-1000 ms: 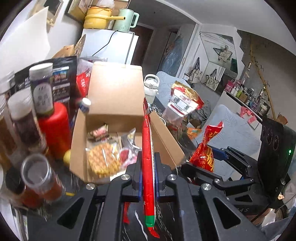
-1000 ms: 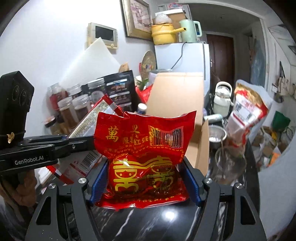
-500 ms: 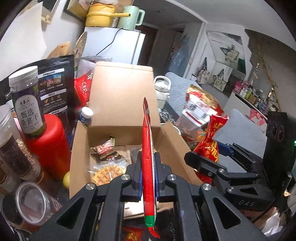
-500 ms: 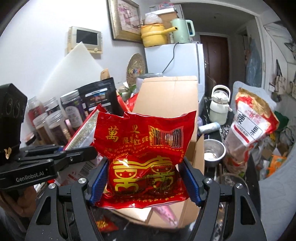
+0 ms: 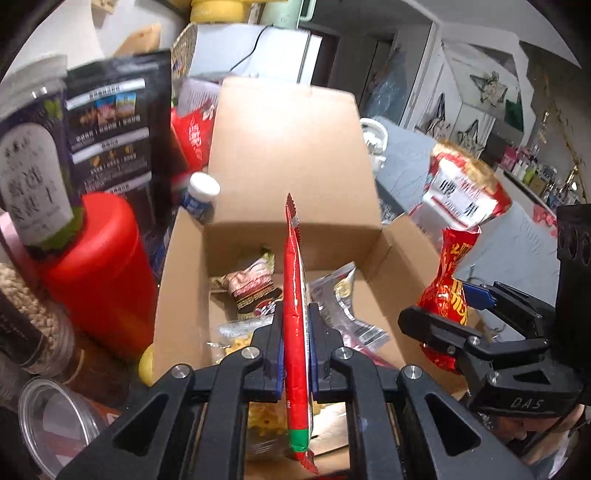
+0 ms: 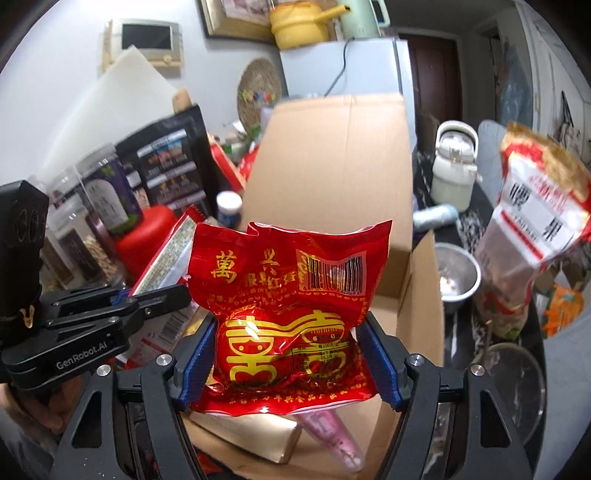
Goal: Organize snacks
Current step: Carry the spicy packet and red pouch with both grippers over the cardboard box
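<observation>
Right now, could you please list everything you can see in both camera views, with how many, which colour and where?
cardboard box: one, brown, open, centre.
snack packets in box: several, mixed colours, on the box floor.
flat packet: one, red, edge-on in the left gripper.
puffy packet: one, red with gold print, in the right gripper.
red canister: one, left of the box.
jars: several, clear, far left.
black pouch: one, behind the canister.
small bottle: one, white cap, at the box's left corner.
big bag: one, red and white, right of the box.
metal bowl: one, right of the box.
white kettle: one, behind the bowl.
yellow pot: one, on the fridge.
left gripper: black, shut on the flat packet.
right gripper: black, shut on the puffy packet.
</observation>
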Demonstrator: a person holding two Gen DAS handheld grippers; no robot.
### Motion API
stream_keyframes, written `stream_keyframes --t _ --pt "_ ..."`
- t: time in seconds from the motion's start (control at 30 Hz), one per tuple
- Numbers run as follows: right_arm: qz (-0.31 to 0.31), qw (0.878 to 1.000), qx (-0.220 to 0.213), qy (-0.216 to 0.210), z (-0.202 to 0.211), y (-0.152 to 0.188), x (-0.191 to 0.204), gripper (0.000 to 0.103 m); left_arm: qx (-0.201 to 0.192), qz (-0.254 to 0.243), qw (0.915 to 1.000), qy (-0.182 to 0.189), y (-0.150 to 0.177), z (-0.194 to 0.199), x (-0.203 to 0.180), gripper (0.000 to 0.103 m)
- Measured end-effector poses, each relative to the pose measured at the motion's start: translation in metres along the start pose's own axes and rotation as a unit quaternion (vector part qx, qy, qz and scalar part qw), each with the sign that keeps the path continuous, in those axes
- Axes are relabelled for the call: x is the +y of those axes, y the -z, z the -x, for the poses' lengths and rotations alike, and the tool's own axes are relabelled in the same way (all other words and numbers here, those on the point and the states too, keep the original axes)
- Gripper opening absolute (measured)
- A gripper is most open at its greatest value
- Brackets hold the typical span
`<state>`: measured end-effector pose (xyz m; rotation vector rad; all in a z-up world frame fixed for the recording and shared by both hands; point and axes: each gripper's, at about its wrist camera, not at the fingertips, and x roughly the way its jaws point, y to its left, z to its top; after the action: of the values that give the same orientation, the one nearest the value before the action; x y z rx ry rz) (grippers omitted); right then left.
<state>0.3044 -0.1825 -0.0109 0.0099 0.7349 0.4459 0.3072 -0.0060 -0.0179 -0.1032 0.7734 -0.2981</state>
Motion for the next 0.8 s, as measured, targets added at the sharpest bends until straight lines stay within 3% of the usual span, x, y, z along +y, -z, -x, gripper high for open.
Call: stream_keyframes --t 0.2,0.53,0.8 --pt "0.009 0.999 0.041 -0.006 -0.023 0.007 0.004 0.074 0.038 0.002 0.9992 -0.01 0.006 -0.021 0.004 0.01" --pt "0.009 0.995 0.102 -0.003 -0.051 0.019 0.003 0.074 0.053 -0.001 0.9975 -0.045 0.008 -0.032 0.003 0.01" --pt "0.025 0.99 0.139 0.021 -0.065 0.026 0.009 0.075 0.08 -0.006 0.9907 -0.11 0.009 -0.045 0.006 0.01"
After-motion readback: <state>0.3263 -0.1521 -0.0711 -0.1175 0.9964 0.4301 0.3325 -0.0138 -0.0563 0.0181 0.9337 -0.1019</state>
